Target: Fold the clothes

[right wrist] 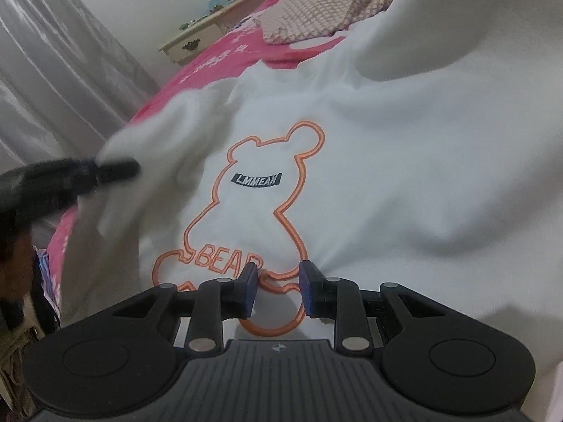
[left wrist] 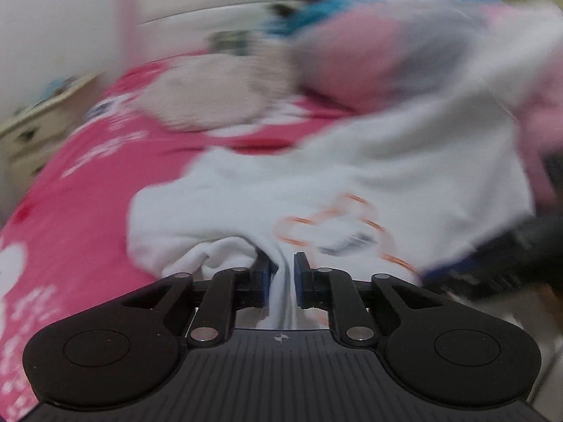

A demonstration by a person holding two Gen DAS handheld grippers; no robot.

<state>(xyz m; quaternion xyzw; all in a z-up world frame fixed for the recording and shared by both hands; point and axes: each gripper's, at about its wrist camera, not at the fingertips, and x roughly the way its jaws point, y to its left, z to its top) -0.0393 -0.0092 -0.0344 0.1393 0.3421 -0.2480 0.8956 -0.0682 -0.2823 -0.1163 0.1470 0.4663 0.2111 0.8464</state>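
White sweatshirt [right wrist: 352, 161] lies spread, front up, on a bed with a pink bedspread [right wrist: 211, 59]. Left gripper [left wrist: 282, 274]: fingers closed together on a bunched fold of the sweatshirt's white fabric, which runs up between the pads and toward the camera. Right gripper [right wrist: 278, 286]: fingers stand apart with a clear gap, straddling the lower part of the chest print; the fabric passes between and beneath them, and I cannot tell whether the pads touch it.

Print: an orange bear outline [right wrist: 260, 190] stitched on the chest. A dark label inside the outline reads "LMMEAN" [right wrist: 258, 178]. Orange outlined letters below read "BEAR" [right wrist: 228, 262], the last letter lying right at the right gripper's left finger.

In the right wrist view the left gripper shows as a dark, blurred shape at the sweatshirt's left edge. Left wrist view is heavily motion-blurred; the print is only partly legible there.

Surroundings: a brown-and-white checked garment [right wrist: 316, 10] lies on the bedspread beyond the sweatshirt. White lettering on the bedspread is unreadable. A cream bedside cabinet [right wrist: 200, 40] stands against the wall past the bed; grey curtains [right wrist: 52, 70] hang to its left.
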